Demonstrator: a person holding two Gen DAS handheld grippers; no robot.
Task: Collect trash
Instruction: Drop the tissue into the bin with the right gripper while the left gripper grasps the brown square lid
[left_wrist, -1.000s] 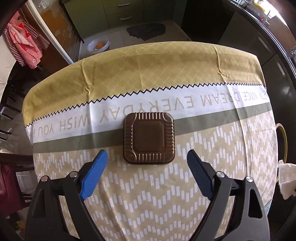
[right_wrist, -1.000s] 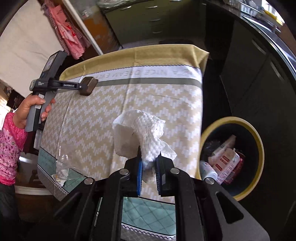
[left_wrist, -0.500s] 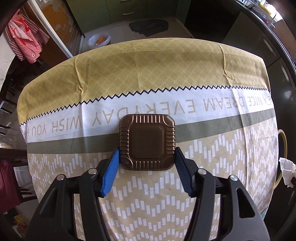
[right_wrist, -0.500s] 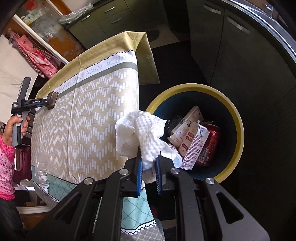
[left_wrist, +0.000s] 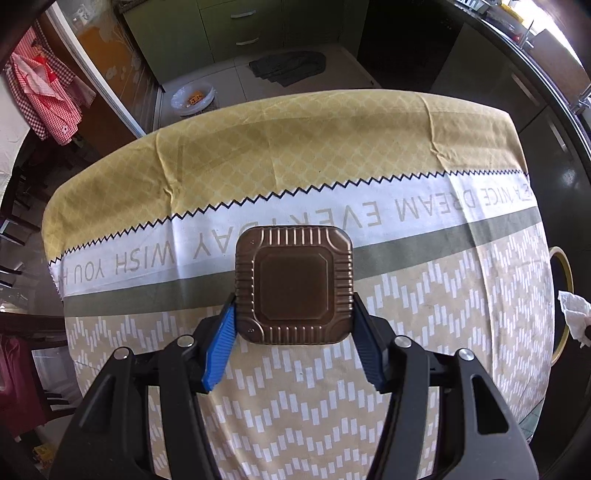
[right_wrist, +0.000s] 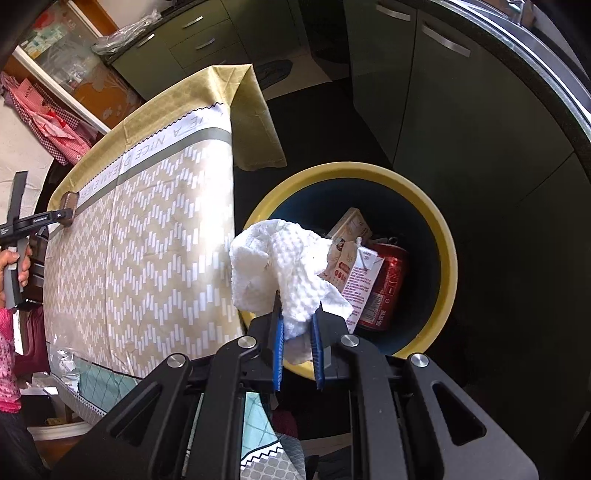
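A brown ribbed square tray (left_wrist: 293, 284) lies upside down on the table's patterned cloth (left_wrist: 258, 177). My left gripper (left_wrist: 293, 314) is shut on the tray, its blue pads pressing both sides. My right gripper (right_wrist: 297, 325) is shut on a crumpled white paper towel (right_wrist: 284, 273) and holds it over the near rim of a yellow-rimmed trash bin (right_wrist: 448, 258). The bin holds cartons (right_wrist: 354, 258) and a red can (right_wrist: 388, 284). The towel also shows in the left wrist view (left_wrist: 574, 317), with the bin's rim (left_wrist: 565, 273) behind it.
The bin stands on the dark floor just off the table's right edge. Crumpled clear plastic (right_wrist: 66, 363) lies at the table's near corner. Green cabinets (right_wrist: 424, 92) stand behind the bin. A white dish (left_wrist: 192, 98) and a dark rag (left_wrist: 288, 66) lie on the floor beyond the table.
My left gripper moved forward and closed from wide open onto the brown tray. My right gripper carried the paper towel from above the table to over the bin.
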